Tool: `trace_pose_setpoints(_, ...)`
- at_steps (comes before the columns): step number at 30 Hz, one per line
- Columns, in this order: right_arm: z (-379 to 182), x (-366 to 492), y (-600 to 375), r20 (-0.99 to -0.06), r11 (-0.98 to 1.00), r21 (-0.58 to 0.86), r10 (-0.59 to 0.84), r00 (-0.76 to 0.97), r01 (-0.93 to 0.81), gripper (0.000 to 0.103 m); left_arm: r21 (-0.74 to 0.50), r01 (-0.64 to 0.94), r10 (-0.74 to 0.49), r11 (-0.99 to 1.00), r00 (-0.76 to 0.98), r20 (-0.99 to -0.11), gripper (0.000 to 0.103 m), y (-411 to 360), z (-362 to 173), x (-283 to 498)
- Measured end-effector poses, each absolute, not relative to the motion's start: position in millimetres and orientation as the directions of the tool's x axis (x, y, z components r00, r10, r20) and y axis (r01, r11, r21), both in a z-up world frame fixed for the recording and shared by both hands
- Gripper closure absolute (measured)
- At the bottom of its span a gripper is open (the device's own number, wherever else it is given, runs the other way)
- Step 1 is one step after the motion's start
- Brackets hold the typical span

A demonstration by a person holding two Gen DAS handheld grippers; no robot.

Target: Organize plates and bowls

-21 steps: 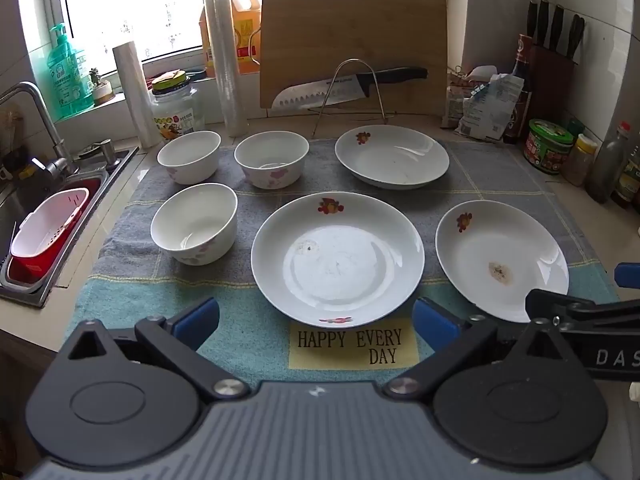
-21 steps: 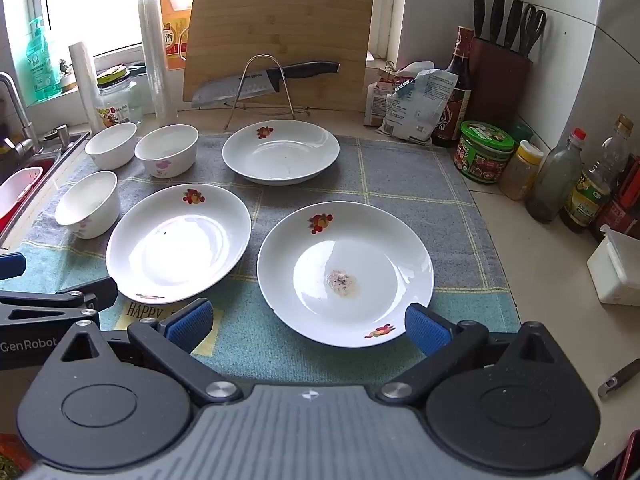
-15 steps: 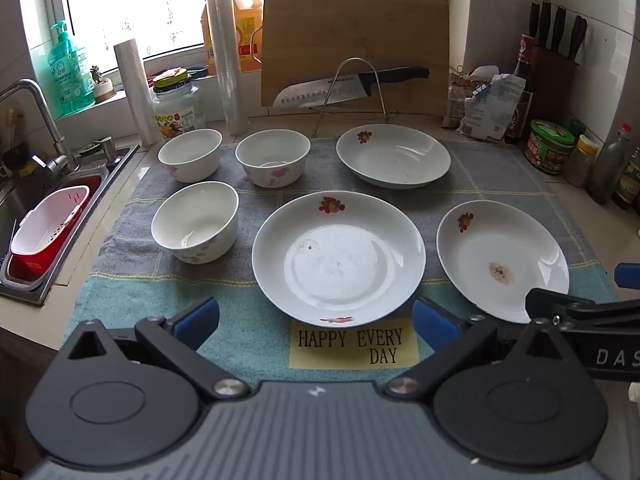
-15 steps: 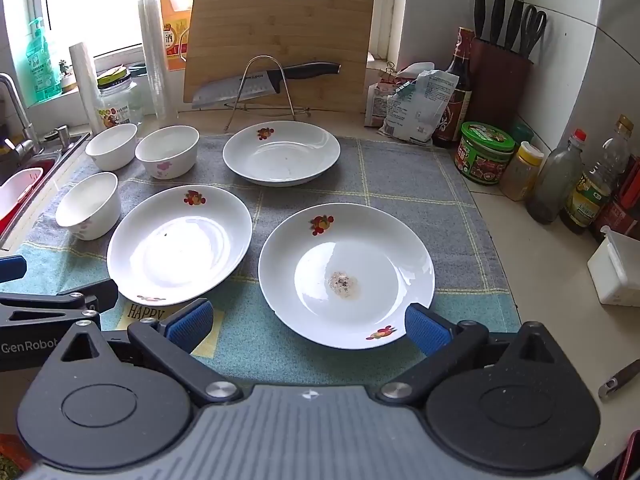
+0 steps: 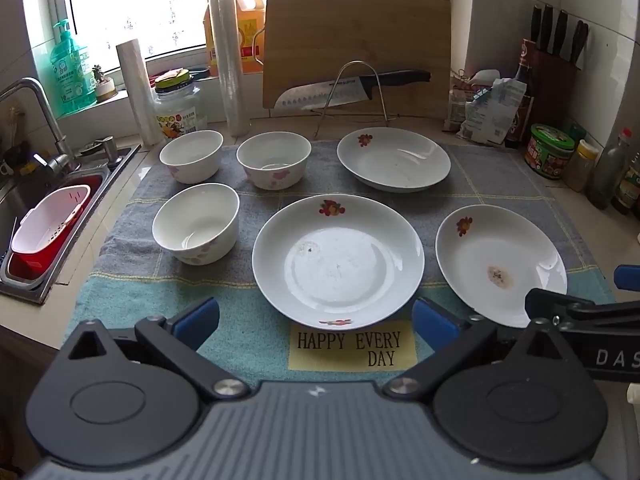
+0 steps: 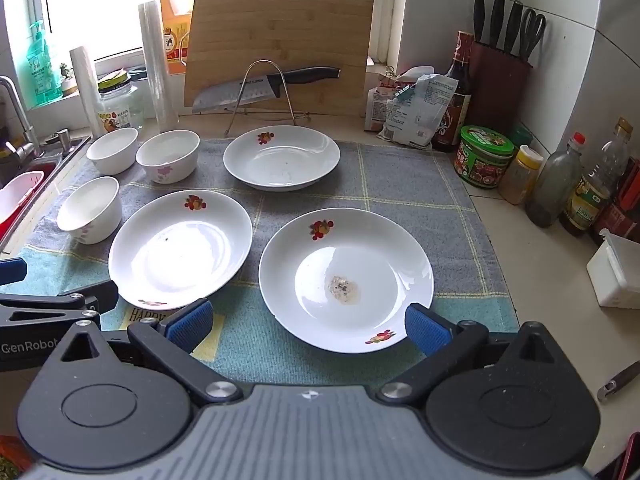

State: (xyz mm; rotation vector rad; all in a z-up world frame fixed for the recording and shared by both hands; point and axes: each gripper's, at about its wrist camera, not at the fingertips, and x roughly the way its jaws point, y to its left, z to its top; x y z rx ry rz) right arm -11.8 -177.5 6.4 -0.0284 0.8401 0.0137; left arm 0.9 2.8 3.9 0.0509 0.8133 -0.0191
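Three white flowered plates lie on a cloth mat: a middle plate (image 5: 338,260) (image 6: 180,248), a right plate with a stain (image 5: 500,264) (image 6: 346,278), and a far plate (image 5: 394,158) (image 6: 281,157). Three white bowls stand at the left: a near bowl (image 5: 196,224) (image 6: 90,210), a far-left bowl (image 5: 191,156) (image 6: 112,150), and a far-middle bowl (image 5: 274,159) (image 6: 168,156). My left gripper (image 5: 316,322) is open and empty, just short of the middle plate's near rim. My right gripper (image 6: 308,322) is open and empty at the stained plate's near rim.
A sink (image 5: 44,216) with a red-and-white basket lies at the left. A cutting board (image 5: 356,48), a knife on a wire rack (image 5: 352,88), jars and film rolls stand behind. Bottles, jars and a knife block (image 6: 500,80) line the right wall.
Both grippers have crept slightly forward toward the plates; the dishes have not moved and both grippers stay open.
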Motion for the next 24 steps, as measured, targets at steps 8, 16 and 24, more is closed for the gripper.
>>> trace_pose_setpoints(8,5.3,-9.9,-176.7,-0.744,0.999,-0.019,0.003,0.668,-0.025,0.0,0.038,0.031,0.007,0.999,0.686,-0.728,0.001,2.4,6.2,0.8)
trace_pose_setpoints(16,5.2,-9.5,-177.0,-0.742,0.999,-0.021,0.002,0.67,-0.026,0.0,0.036,0.026,0.009,0.999,0.686,-0.728,0.001,2.0,4.8,0.5)
trace_pose_setpoints(24,6.0,-9.6,-178.0,-0.741,0.999,-0.02,0.004,0.671,-0.027,0.0,0.037,0.026,0.009,0.999,0.686,-0.728,0.001,2.2,4.5,0.2)
